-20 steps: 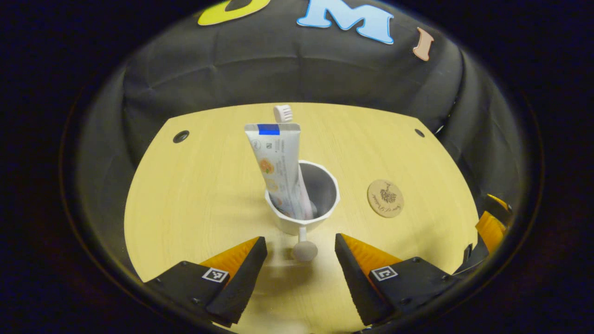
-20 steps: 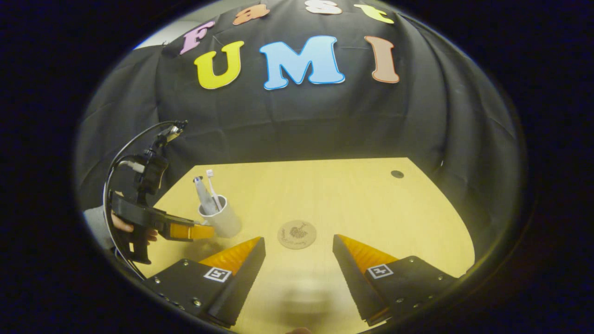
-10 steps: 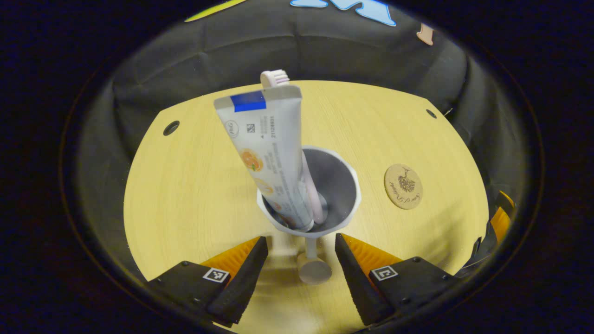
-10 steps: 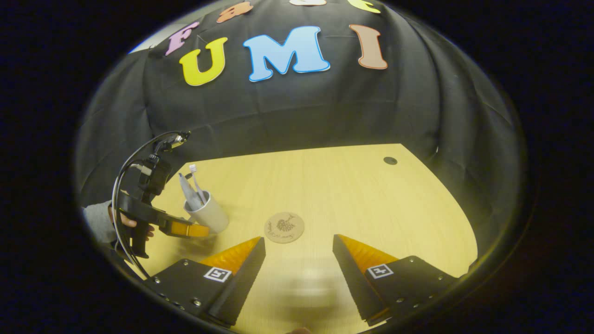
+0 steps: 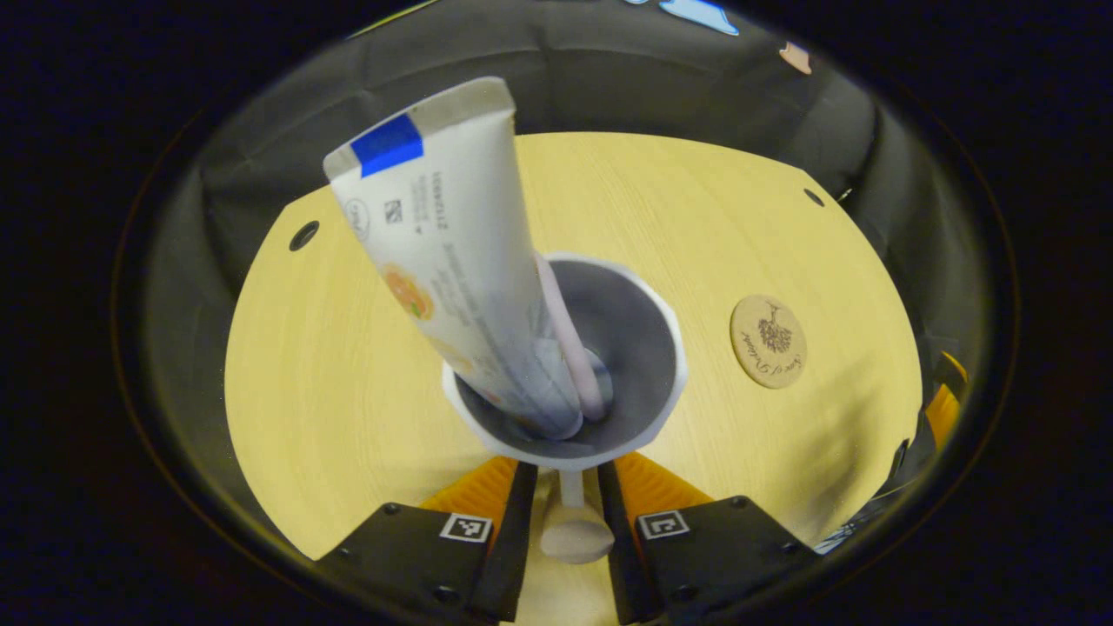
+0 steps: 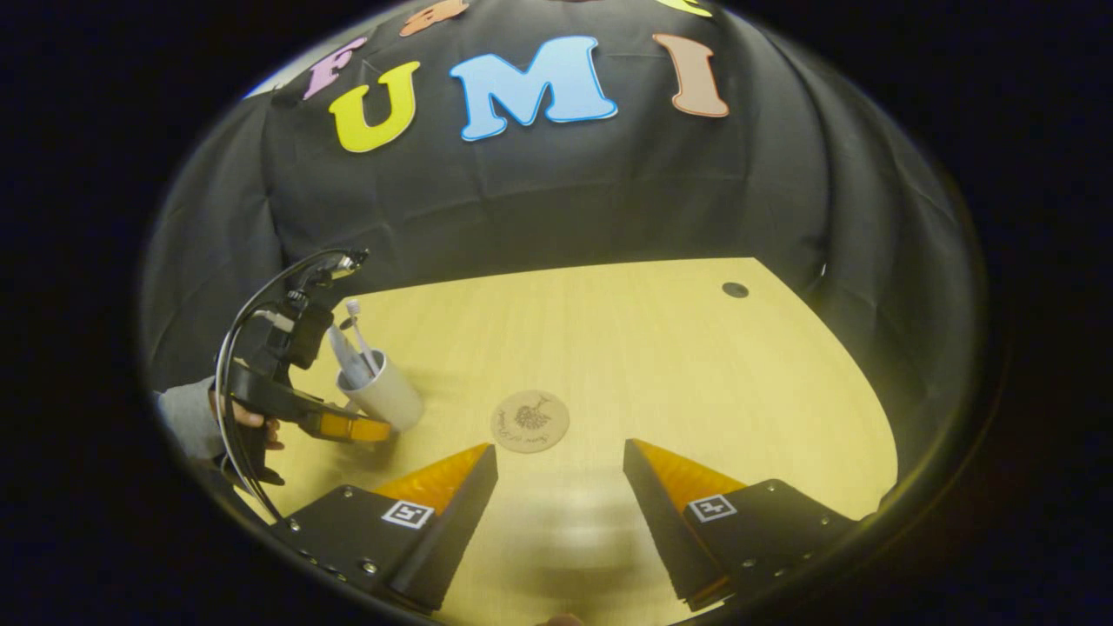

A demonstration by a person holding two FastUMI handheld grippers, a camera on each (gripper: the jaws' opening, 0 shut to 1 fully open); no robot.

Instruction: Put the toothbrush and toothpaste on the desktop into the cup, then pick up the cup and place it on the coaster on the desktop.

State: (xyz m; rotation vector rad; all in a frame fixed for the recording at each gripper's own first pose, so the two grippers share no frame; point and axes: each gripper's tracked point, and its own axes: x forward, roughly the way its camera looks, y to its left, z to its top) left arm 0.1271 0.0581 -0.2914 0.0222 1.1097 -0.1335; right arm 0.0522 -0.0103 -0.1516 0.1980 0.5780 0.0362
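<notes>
While standing in the cup (image 5: 639, 348), the toothpaste (image 5: 443, 252) leans up-left, the toothbrush (image 5: 569, 343) alongside. Left gripper (image 5: 563, 487) pinches the cup's handle (image 5: 569, 530); right gripper (image 6: 561, 474) gapes wide.

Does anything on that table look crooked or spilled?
Nothing spilled. The toothpaste and toothbrush just lean inside the cup, which stands beside the coaster, not on it. The left tongs straddle its handle.

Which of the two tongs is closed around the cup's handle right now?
The left tongs, closed on the white cup's knobbed handle; the right tongs hang open above the desktop.
</notes>
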